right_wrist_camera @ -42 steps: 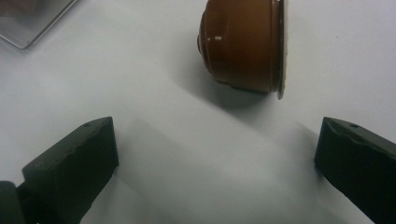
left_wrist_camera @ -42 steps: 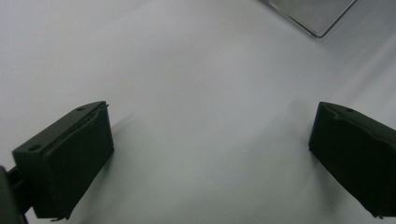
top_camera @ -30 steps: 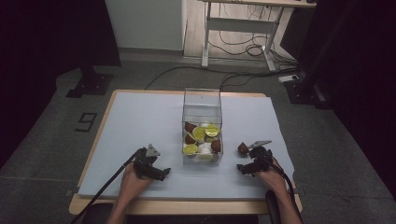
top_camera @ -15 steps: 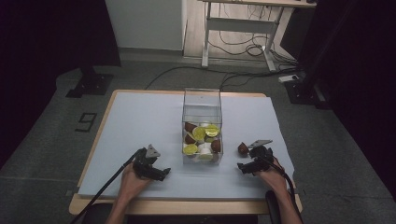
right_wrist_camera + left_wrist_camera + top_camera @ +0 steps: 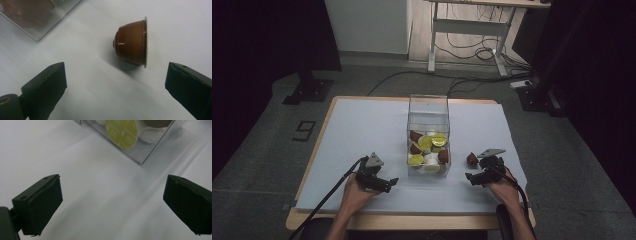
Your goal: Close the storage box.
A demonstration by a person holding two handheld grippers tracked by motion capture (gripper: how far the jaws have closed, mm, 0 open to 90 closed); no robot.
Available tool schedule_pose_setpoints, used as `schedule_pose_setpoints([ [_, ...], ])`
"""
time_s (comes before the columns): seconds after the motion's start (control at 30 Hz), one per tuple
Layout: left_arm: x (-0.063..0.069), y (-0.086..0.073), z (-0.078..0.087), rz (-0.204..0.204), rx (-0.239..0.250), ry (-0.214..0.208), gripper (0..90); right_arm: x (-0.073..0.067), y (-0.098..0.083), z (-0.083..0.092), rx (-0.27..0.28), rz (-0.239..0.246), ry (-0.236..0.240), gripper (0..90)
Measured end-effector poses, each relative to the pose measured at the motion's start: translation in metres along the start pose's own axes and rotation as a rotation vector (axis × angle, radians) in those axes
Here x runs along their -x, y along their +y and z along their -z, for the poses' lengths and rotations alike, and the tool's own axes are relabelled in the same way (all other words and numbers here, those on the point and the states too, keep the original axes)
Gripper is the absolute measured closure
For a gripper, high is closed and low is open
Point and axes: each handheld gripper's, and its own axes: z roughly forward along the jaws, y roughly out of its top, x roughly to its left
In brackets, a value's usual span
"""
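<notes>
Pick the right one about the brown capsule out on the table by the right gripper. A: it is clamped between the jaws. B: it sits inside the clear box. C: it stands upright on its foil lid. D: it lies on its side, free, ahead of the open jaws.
D: the brown capsule lies on its side on the table cover, ahead of the open right gripper, outside the clear box.

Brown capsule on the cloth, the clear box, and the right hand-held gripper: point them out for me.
brown capsule [image 5: 131, 42], right gripper view, on its side wall.
clear box [image 5: 428, 106], high view, on its back wall.
right hand-held gripper [image 5: 469, 176], high view, between its fingertips.
</notes>
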Motion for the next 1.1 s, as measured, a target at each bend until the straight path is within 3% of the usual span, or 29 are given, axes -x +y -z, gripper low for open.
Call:
schedule_pose_setpoints([
  [0.53,0.016,0.024,0.005,-0.081,0.023,-0.02,4.5,-0.009,0.006,0.009,0.046,0.005,0.059,4.0],
  [0.83,0.022,0.035,0.006,-0.101,0.04,-0.033,6.6,-0.018,0.013,0.014,0.085,0.025,0.108,4.4],
  [0.97,0.025,0.04,0.005,-0.117,0.039,-0.025,8.6,-0.022,0.015,0.016,0.103,0.045,0.105,6.0],
  [1.1,0.025,0.041,0.005,-0.108,0.047,-0.036,10.4,-0.025,0.017,0.019,0.118,0.046,0.115,8.6],
])
